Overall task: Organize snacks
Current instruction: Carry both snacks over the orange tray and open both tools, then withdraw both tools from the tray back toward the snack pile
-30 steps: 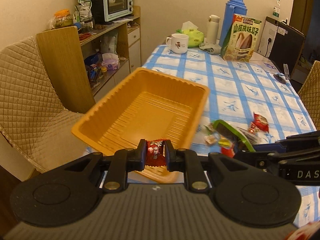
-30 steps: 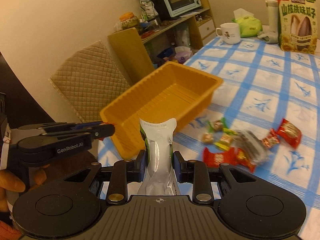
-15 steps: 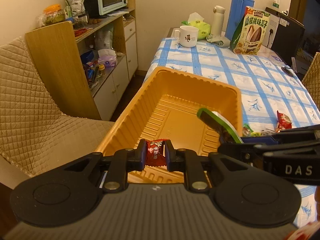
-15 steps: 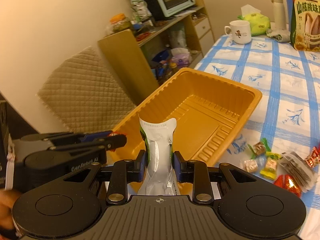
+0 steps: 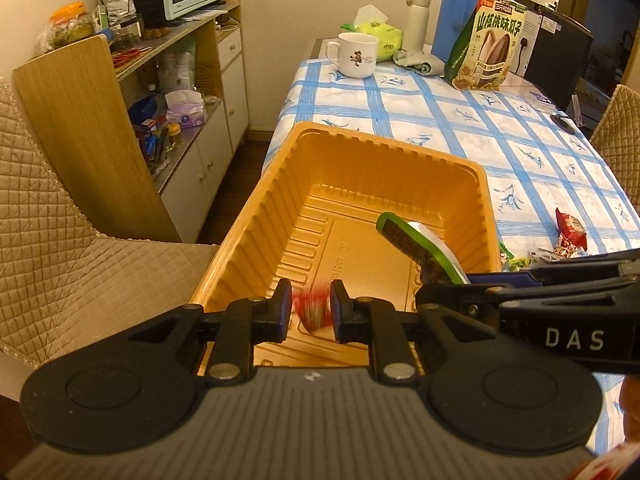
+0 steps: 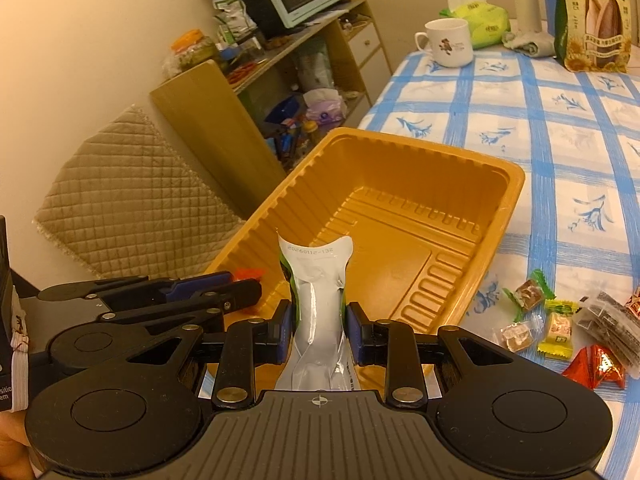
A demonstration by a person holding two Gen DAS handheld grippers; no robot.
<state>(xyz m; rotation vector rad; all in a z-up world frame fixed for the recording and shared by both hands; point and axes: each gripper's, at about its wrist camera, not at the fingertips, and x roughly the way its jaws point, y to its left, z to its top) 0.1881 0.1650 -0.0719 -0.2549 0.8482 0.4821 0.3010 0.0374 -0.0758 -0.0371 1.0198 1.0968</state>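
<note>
Snack tray, orange, at table edge. Above tray: left gripper just parted slightly, blurred red candy between pads; right gripper clamped on green-silver pouch.

Lighting: warm, yellowish, fairly dim indoor light; soft shadows. Optics: fisheye bending toward edges, dark corner vignetting in right wrist view. Sharpness: mostly clear; red candy motion-blurred. Glare: mild sheen on orange tray.
</note>
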